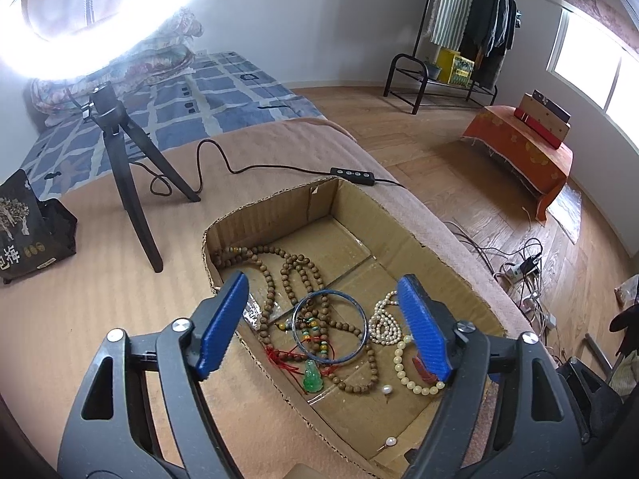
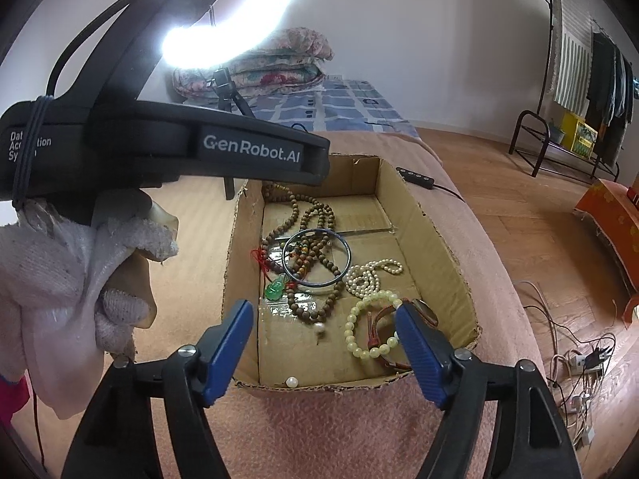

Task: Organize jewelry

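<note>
Hovering: I have both grippers over the cardboard box (image 1: 399, 215) on the pink blanket (image 1: 120, 279), nothing picked yet.
Left gripper (image 1: 323, 327): jaws spread wide, empty, above the tangle in the box; the gloved hand (image 2: 80, 271) holding it shows at the left of the right wrist view.
Brown bead string (image 1: 287, 279): long loops at the left and far part of the box, running under the bangle (image 1: 329, 325).
Green pendant (image 1: 312, 377): on a red cord, touching the brown beads and just beside the bangle's near rim.
Bangle, plan: it lies on top, so I judge it the cleanest first lift; pinch the rim on its free right side, rise slowly, watch that no beads snag.
White pearl strand (image 1: 385, 321): bunched just right of the bangle.
Cream bead bracelet (image 2: 369, 325): right of centre, overlapping a reddish-brown band (image 2: 381, 319).
Right gripper (image 2: 325, 347): jaws wide apart, empty, near the box's near wall.
Loose pearls (image 2: 292, 381): small; leave till last.
</note>
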Demonstrator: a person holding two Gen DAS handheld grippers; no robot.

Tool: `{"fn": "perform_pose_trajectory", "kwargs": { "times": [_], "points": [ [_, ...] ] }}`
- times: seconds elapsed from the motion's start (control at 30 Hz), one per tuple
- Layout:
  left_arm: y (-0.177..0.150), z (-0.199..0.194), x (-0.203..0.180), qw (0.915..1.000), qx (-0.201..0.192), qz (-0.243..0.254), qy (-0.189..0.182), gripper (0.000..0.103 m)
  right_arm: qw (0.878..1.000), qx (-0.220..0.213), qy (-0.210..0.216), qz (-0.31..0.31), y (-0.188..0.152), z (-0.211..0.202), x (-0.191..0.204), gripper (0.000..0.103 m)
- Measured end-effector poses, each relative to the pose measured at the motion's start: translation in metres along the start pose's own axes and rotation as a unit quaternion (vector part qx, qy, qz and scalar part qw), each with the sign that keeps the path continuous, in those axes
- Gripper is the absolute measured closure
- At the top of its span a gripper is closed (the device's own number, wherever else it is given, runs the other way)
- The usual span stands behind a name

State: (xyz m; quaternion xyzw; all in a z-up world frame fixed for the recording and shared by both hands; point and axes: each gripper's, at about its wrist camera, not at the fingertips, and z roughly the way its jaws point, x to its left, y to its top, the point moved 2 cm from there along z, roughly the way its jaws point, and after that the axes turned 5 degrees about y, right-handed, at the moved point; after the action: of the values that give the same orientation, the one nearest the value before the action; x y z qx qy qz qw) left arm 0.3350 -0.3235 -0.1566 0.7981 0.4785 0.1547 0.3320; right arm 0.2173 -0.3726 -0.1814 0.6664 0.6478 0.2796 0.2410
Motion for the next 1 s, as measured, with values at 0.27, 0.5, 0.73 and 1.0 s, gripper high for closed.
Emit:
{"fn": "perform_pose_trajectory", "kwargs": {
  "times": [0.27, 0.5, 0.73, 1.0],
  "points": [
    [-0.002, -0.016, 0.0, 1.0, -0.008, 0.001, -0.001, 0.023, 1.0, -0.005, -0.002, 0.002, 0.0, -0.009, 0.003, 0.025],
    [-0.001, -0.034, 0.003, 0.9998, -0.018, 0.0, 0.001, 0.023, 1.0, -0.01, -0.005, 0.001, -0.001, -0.019, 0.008, 0.024],
    [-0.003, -0.061, 0.011, 0.9993, -0.035, 0.002, 0.01, 0.023, 1.0, -0.018, -0.006, 0.002, 0.0, -0.033, 0.013, 0.024],
    [-0.01, -0.098, 0.027, 0.9983, -0.055, -0.009, 0.017, 0.023, 1.0, -0.03, -0.006, -0.003, 0.001, -0.055, 0.026, 0.024]
  ]
}}
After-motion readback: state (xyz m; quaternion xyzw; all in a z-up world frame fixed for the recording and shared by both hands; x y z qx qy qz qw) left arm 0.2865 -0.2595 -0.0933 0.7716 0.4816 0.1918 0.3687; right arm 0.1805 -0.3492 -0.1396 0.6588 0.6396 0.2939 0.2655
